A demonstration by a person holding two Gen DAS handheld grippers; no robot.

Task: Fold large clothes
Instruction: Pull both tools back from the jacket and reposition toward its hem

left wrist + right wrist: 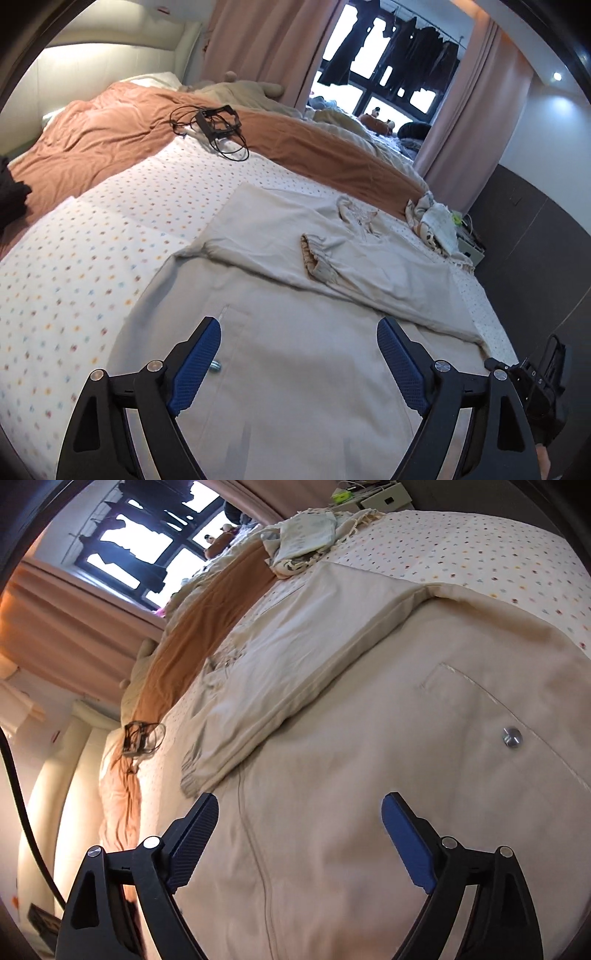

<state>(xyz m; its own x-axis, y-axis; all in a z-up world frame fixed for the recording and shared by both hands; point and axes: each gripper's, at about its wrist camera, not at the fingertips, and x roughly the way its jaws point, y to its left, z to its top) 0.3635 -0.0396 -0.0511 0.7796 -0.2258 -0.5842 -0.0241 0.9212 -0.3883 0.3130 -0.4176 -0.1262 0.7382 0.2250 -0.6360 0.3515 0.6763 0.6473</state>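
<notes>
Bed (74,236) with the polka-dot sheet carries everything; places below are given relative to the beige jacket (295,369).

Beige jacket lies spread flat on the bed, filling the near middle of both wrist views. One sleeve (369,266) is already folded across the jacket body, its elastic cuff (314,254) lying on top near the jacket's upper part. In the right wrist view the same folded sleeve (295,664) crosses the jacket (369,812) as a flat band. Judged: sleeve fold(s) done or mostly done; body not yet folded in half, hem end still laid out toward the cameras. Remaining: bring the bottom up over the sleeves, maybe one more fold, then tidy.

Rust-brown duvet (110,129) lies beyond the jacket, well apart. Small crumpled cloth pile (436,221) sits just beyond the jacket's far corner. Black cable bundle (214,125) on the duvet edge, well beyond the jacket.

Left gripper (299,332) hovers over the jacket's lower part, fingers (199,362) wide, nothing between them. Right gripper (299,808) likewise above the jacket, fingers (406,842) wide and empty. Snap button (512,737) by the pocket seam shows beside the right gripper.
</notes>
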